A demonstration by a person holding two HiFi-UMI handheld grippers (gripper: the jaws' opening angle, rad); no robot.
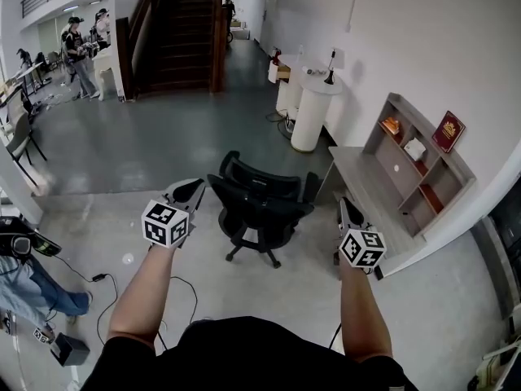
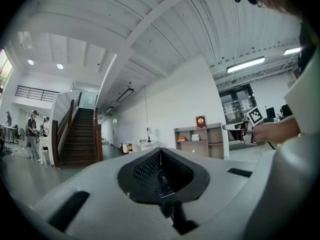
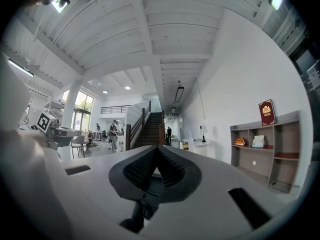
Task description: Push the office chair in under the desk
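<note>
Head view: the office chair (image 1: 260, 208), black with mesh panels and a star base on castors, stands on the smooth grey floor (image 1: 146, 149), just left of the pale table (image 1: 355, 184) and not under it. One armrest is near the table's edge. Left of the chair and beyond it lies wide bare floor, up to a dark staircase (image 1: 183, 31). The left claw (image 1: 190, 191) is just left of the chair and the right claw (image 1: 348, 211) just right of it, over the table's near corner. Each carries a cube of black-and-white square markers. On the table, right of the chair, a boxy shelf unit (image 1: 423, 169) holds a red book (image 1: 448, 131); its gold print is too small to read.

Left gripper view: the left claw (image 2: 161, 154) is clenched on nothing, its ribbed black pads meeting in a V. Beyond it are the shelf unit (image 2: 201, 140), the red book (image 2: 200, 122) and the staircase (image 2: 80, 134).

Right gripper view: the right claw (image 3: 156, 153) is likewise clenched and empty. The shelf unit (image 3: 272, 149) and red book (image 3: 267, 112) sit to its right, the staircase (image 3: 152, 129) straight ahead.
</note>
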